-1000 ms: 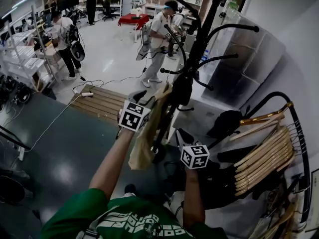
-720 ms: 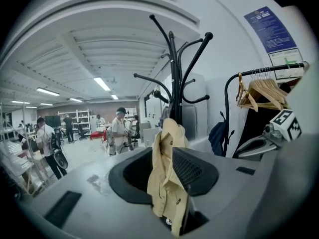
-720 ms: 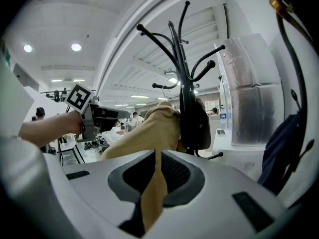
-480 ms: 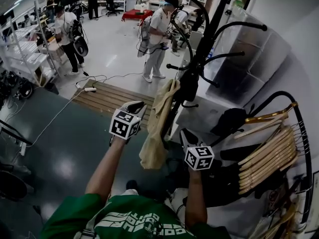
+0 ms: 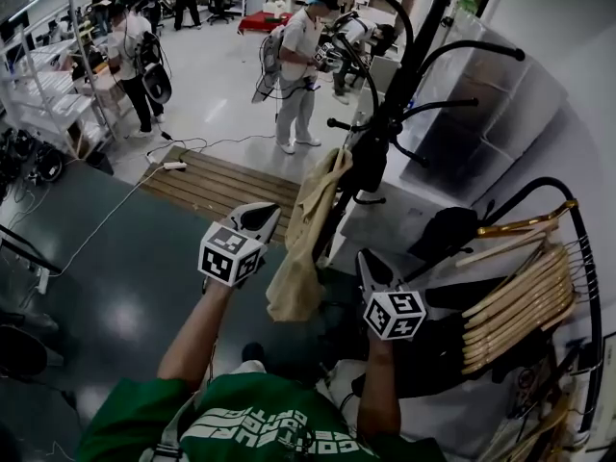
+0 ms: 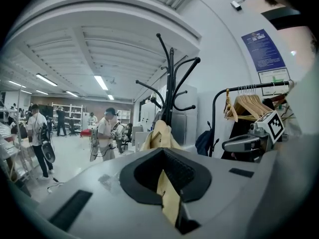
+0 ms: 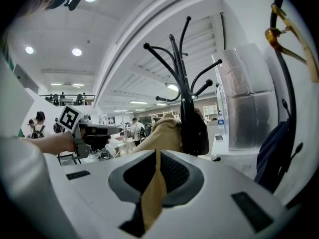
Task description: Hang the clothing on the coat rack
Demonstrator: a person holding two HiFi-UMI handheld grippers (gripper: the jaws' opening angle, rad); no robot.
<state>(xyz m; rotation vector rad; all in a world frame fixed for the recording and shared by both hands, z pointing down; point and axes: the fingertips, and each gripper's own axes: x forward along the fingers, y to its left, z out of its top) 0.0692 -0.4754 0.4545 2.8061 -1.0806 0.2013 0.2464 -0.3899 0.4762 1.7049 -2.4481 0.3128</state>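
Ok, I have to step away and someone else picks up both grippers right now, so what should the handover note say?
Left gripper: jaws have just closed; shut, empty, left of the tan garment.
Right gripper: shut, empty, low on the garment's right.
The tan strip in each jaw seam looks like the gripper's own; no cloth reaches either.
The tan garment is draped over a lower hook of the coat rack, beside a dark item on the pole.
Done: garment appears hung and let go.
Left: probably just back away and see that it stays.
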